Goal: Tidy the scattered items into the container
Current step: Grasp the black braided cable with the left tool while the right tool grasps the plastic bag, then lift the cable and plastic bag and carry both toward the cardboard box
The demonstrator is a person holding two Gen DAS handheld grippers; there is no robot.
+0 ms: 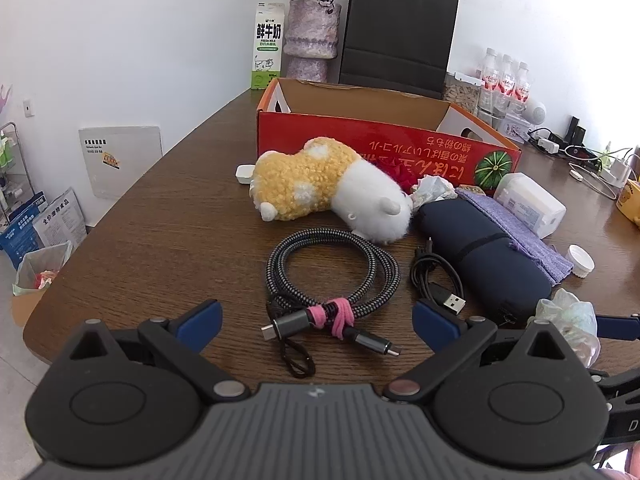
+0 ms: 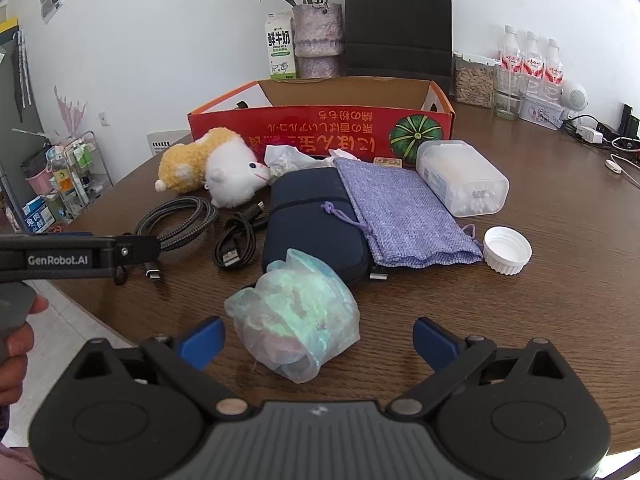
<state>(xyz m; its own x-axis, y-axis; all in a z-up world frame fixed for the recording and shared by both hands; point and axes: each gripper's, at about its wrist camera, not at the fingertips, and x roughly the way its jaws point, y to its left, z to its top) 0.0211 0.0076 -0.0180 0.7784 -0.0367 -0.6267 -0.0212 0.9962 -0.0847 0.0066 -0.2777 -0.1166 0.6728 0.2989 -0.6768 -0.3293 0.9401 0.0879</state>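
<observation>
A red cardboard box (image 1: 360, 142) stands open at the back of the brown table; it also shows in the right wrist view (image 2: 320, 128). In front of it lie a yellow-and-white plush toy (image 1: 320, 188), a braided coiled cable (image 1: 332, 276) with a pink tie, a thin black USB cable (image 1: 438, 280), a navy pouch (image 1: 480, 252), a purple drawstring bag (image 2: 400, 212), a clear cotton-swab box (image 2: 460, 176), a white cap (image 2: 507, 250) and a crumpled plastic bag (image 2: 296, 316). My left gripper (image 1: 316, 320) is open, straddling the braided cable's plugs. My right gripper (image 2: 318, 340) is open around the plastic bag.
Behind the box stand a milk carton (image 1: 267, 46), a flower vase (image 1: 312, 36), a black paper bag (image 1: 400, 32), water bottles (image 2: 532, 60) and a jar (image 2: 474, 80). Chargers and wires (image 1: 580, 152) lie at the right. The table edge curves along the left, with a bin (image 1: 36, 272) below.
</observation>
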